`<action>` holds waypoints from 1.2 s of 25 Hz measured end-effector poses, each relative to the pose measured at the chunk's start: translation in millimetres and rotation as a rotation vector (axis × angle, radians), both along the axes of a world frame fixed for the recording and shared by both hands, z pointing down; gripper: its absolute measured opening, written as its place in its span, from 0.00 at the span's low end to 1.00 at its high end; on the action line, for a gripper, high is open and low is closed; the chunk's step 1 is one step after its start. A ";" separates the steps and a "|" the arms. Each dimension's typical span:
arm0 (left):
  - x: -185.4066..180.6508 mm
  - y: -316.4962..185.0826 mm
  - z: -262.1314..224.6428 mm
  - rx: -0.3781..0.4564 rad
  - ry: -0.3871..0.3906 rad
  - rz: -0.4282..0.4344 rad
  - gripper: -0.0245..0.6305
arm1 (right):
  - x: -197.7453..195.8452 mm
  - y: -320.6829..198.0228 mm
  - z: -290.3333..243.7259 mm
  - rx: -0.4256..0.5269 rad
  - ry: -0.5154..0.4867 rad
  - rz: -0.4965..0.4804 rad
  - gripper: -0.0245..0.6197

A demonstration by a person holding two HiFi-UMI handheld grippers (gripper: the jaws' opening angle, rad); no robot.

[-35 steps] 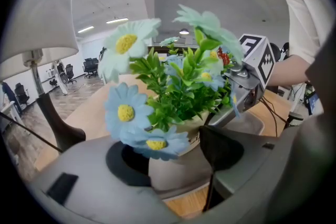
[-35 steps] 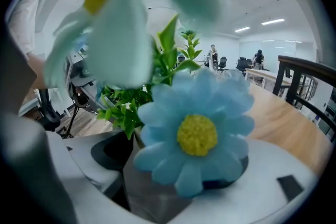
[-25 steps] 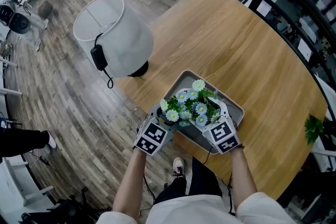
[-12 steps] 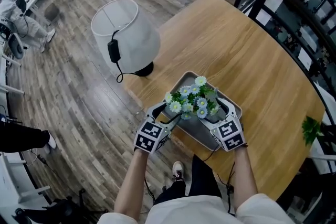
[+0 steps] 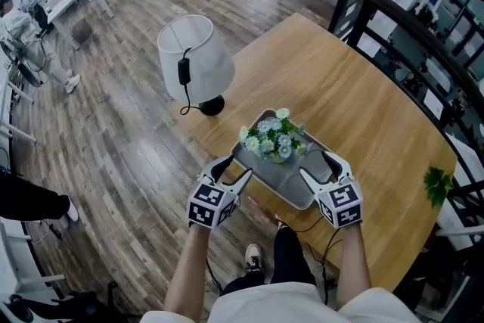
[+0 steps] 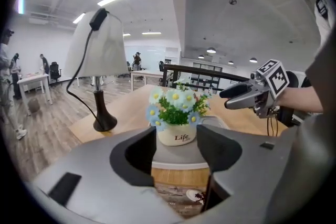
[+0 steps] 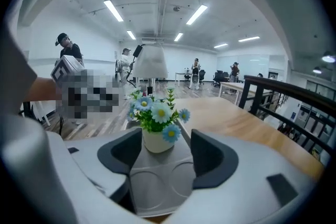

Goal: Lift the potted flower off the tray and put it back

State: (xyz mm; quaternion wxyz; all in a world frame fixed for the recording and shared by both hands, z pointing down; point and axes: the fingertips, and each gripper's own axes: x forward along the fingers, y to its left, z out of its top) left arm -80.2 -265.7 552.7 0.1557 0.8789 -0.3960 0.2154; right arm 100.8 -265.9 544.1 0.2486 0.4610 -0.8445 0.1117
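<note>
Round wooden bench (image 5: 363, 110): carries all items.

White-shaded lamp (image 5: 195, 57): upright near the bench's left edge, well apart from the tray.

Grey tray (image 5: 291, 181): flat on the bench, by its near edge.

Forearms: both bare, reaching forward side by side, each hand-held gripper angled down toward the tray.

Left hand-held gripper (image 5: 236, 166): beside the tray's near-left corner. Its jaws are spread, having just closed a little, with nothing pinched (the potted flower (image 5: 272, 141) shows beyond the gap, untouched).

Right hand-held gripper (image 5: 316, 164): over the tray's near-right end. Its jaws are likewise spread after narrowing slightly, pads clear of the tray.

Potted flower: upright on the tray's far end.
</note>
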 end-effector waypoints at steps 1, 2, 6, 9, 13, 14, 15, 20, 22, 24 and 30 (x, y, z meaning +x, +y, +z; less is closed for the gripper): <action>-1.4 5.7 -7.4 0.011 0.001 0.000 0.45 | 1.2 7.1 -7.4 0.009 -0.001 0.005 0.52; -2.6 11.7 -15.0 0.023 0.002 0.000 0.45 | 2.1 14.8 -14.5 0.016 -0.003 0.009 0.51; -7.6 34.1 -51.8 0.090 0.023 -0.013 0.43 | 0.4 41.3 -44.4 0.042 -0.025 0.025 0.46; -8.7 48.6 -87.4 0.160 0.062 -0.025 0.41 | -8.5 55.4 -71.8 0.080 -0.032 0.025 0.43; -8.4 72.9 -126.9 0.234 0.110 -0.031 0.35 | -19.1 80.9 -110.9 0.134 -0.074 0.038 0.33; -8.1 78.9 -137.7 0.253 0.138 -0.030 0.34 | -21.5 86.4 -119.4 0.148 -0.085 0.045 0.28; -7.6 85.1 -148.6 0.272 0.169 -0.025 0.33 | -24.6 91.7 -127.3 0.161 -0.095 0.048 0.26; -7.4 115.9 -182.0 0.353 0.156 0.007 0.29 | -38.3 122.4 -162.4 0.221 -0.125 0.041 0.21; -8.2 126.0 -192.4 0.392 0.119 0.012 0.24 | -41.9 134.0 -175.7 0.243 -0.132 0.035 0.20; -8.7 134.4 -203.3 0.413 0.130 0.012 0.21 | -46.5 143.8 -184.9 0.260 -0.133 0.024 0.19; -3.8 154.4 -216.7 0.431 0.146 0.060 0.15 | -53.9 161.7 -198.3 0.282 -0.118 0.004 0.16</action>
